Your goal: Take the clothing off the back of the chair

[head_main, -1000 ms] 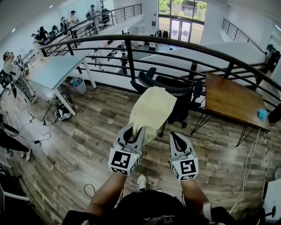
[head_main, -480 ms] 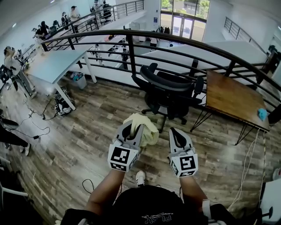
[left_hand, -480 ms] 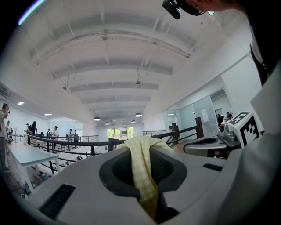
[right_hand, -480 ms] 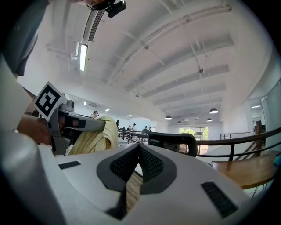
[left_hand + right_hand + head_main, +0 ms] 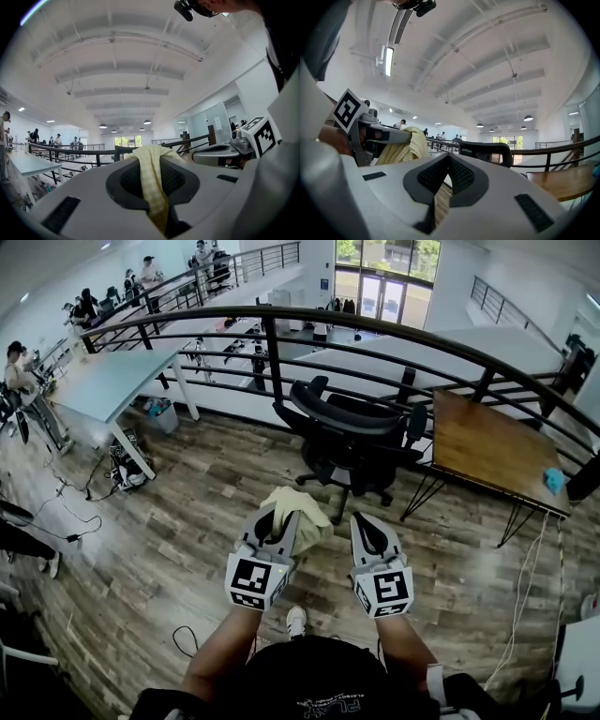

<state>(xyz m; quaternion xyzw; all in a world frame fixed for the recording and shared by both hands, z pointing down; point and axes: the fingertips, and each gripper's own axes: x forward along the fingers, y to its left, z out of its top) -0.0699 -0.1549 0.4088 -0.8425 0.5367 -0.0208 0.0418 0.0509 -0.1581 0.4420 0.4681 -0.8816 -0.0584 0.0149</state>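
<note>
Removal appeared complete: the pale yellow checked cloth garment (image 5: 305,507) hung clear of the black mesh office chair (image 5: 356,442), clamped in the left gripper (image 5: 279,521). The right gripper (image 5: 362,523) had its jaws together and empty. The next move probably called for a place to deposit the garment.

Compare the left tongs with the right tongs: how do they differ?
The left tongs are shut on a pale yellow checked cloth; the right tongs are shut on nothing. Cloth drapes over the left tongs' tips, whereas the right tongs' tips are bare. Both point level toward the black office chair and carry a marker cube.
</note>
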